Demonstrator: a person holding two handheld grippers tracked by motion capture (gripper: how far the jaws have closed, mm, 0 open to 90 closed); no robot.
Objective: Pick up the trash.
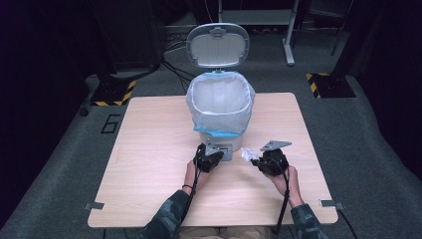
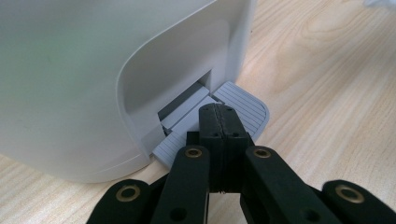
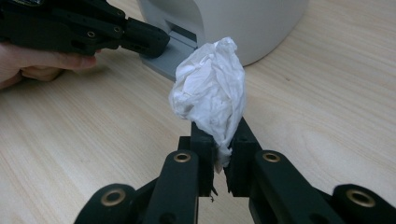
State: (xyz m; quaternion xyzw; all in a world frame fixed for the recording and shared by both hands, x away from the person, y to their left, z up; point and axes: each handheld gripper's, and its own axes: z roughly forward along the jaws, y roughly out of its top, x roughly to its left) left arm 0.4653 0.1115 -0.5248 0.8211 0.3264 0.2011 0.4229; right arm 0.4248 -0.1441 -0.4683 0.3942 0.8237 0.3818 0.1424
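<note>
A white pedal bin (image 1: 220,107) with a clear liner stands at the table's far middle, its lid (image 1: 217,45) raised. My left gripper (image 1: 209,158) is shut, its tips (image 2: 219,114) pressing down on the bin's grey foot pedal (image 2: 243,105). The pedal (image 3: 168,60) and the left gripper (image 3: 88,30) also lie at the top left of the right gripper view. Right of the bin, my right gripper (image 1: 259,160) is shut on a crumpled white tissue (image 3: 210,91), held just above the wood; the tissue (image 1: 248,155) pokes out toward the bin.
The light wooden table (image 1: 149,159) has bare room left and right of the bin. Black cables trail from both grippers toward the person's sleeves at the near edge. Dark floor, equipment stands and hazard-striped bases surround the table.
</note>
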